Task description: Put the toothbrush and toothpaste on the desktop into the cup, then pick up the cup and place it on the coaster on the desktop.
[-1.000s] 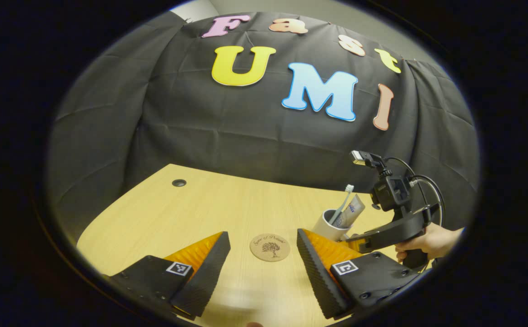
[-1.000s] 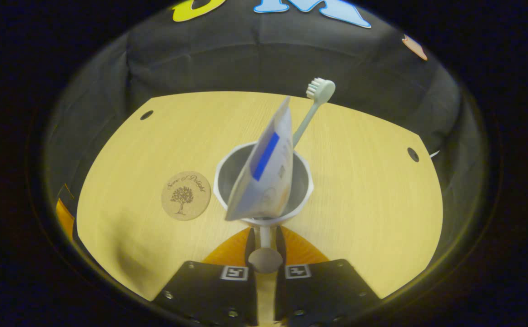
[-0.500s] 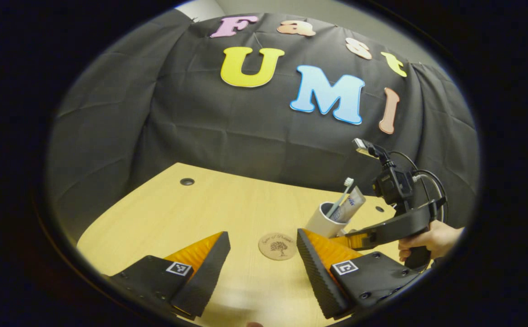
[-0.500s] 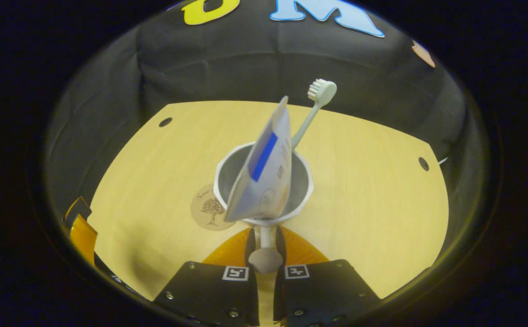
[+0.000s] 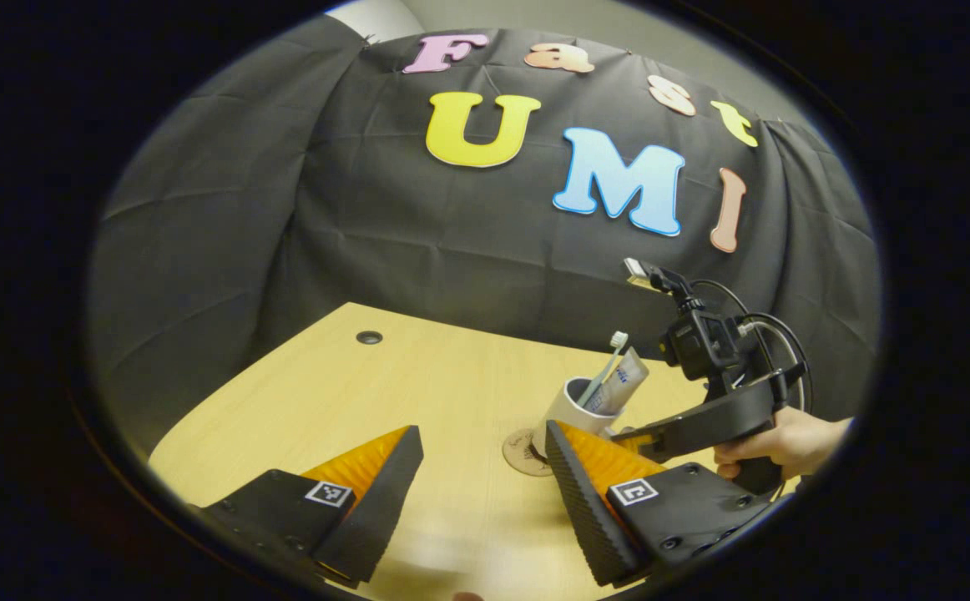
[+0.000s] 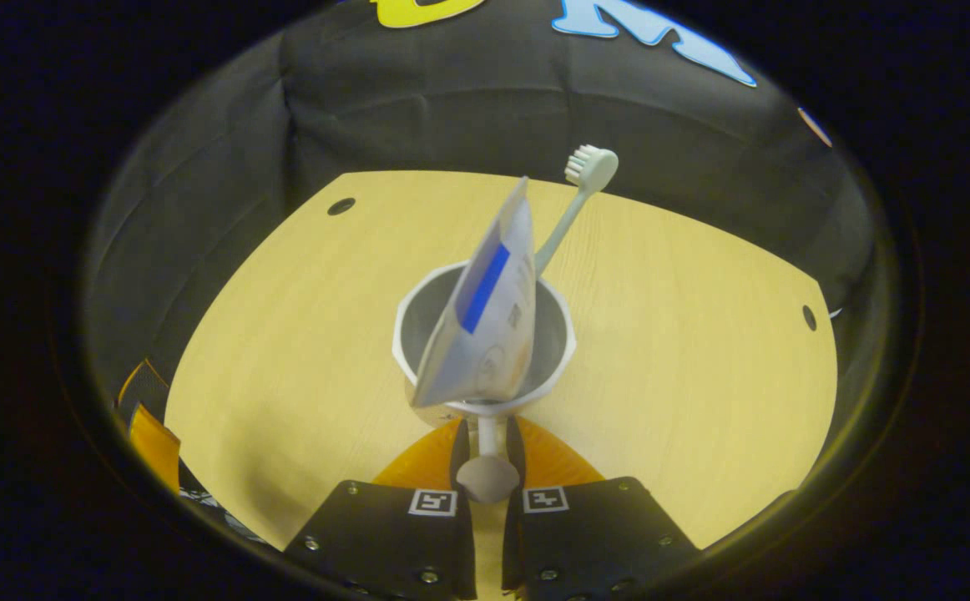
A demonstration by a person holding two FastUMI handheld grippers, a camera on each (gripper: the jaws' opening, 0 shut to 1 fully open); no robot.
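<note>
The white cup [image 6: 406, 321] holds the toothpaste tube [image 6: 485, 325] and the pale toothbrush [image 6: 578, 185], both leaning up and to the right. My right gripper [image 6: 485, 434] is shut on the cup's handle [image 6: 487, 457]. In the left gripper view the cup [image 5: 567, 411] stands over the round cork coaster [image 5: 520, 451], hiding most of it; whether it touches is unclear. The toothbrush [image 5: 608, 367] and toothpaste [image 5: 623, 386] stick out of it. A hand [image 5: 790, 442] holds the right gripper [image 5: 702, 421]. My left gripper [image 5: 481, 438] hovers open near the desk's front, holding nothing.
The wooden desk [image 5: 418, 392] has cable holes at its back corners [image 5: 369, 337] [image 6: 809, 317]. The black cloth wall stands right behind it. The left gripper's finger [image 6: 147, 417] shows at the lower left of the right gripper view.
The right gripper has carried the cup leftward from beside the coaster to over it; the coaster is now mostly covered. The left gripper stays open and has shifted only a little.
</note>
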